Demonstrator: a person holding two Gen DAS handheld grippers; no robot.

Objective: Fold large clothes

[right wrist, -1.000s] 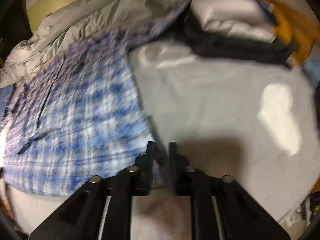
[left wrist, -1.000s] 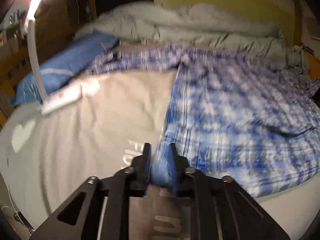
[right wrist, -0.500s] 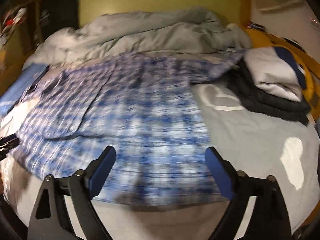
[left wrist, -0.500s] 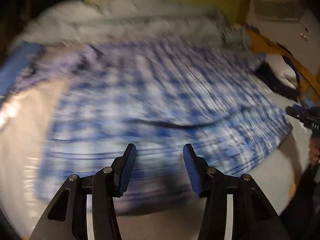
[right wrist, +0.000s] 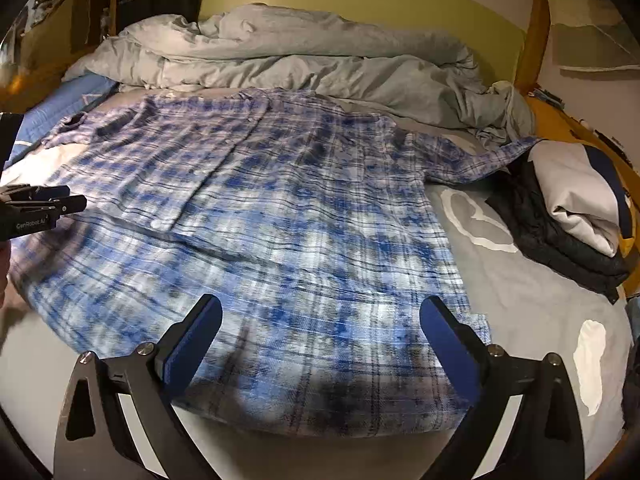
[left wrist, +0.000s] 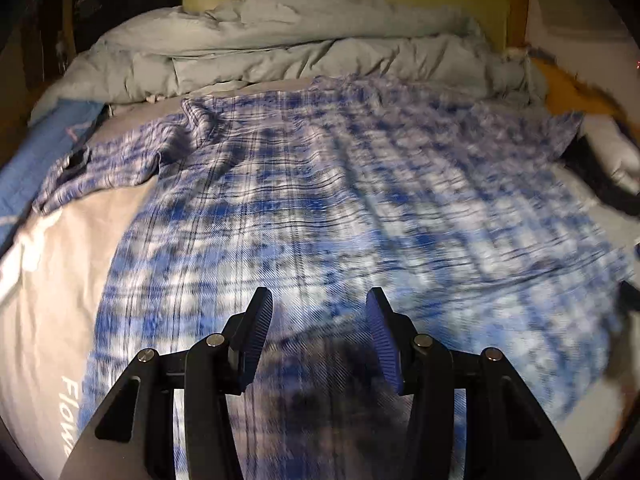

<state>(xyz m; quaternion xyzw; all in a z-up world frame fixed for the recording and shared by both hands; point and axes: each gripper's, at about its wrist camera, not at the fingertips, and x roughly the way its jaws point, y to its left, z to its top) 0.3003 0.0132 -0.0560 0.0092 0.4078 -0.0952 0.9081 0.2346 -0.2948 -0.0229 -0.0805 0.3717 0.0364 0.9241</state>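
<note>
A large blue and white plaid shirt (left wrist: 320, 200) (right wrist: 280, 220) lies spread flat across the bed, collar toward the far side and sleeves out to both sides. My left gripper (left wrist: 318, 294) hovers over the near hem, jaws apart with nothing between them. It also shows at the left edge of the right wrist view (right wrist: 76, 200), over the shirt's left side. My right gripper (right wrist: 320, 302) stands above the hem near the shirt's right corner. Its jaws are opening wide and only the flat cloth lies below them.
A crumpled grey duvet (right wrist: 300, 60) is piled along the headboard. A stack of folded clothes (right wrist: 572, 216) sits at the right edge of the grey sheet (right wrist: 520, 300). A blue pillow (left wrist: 36, 152) lies at the far left.
Both grippers let go of the shirt's hem corners and their jaws came apart, the right one widest. Both swung inward to face the middle of the shirt, which now lies flat.
</note>
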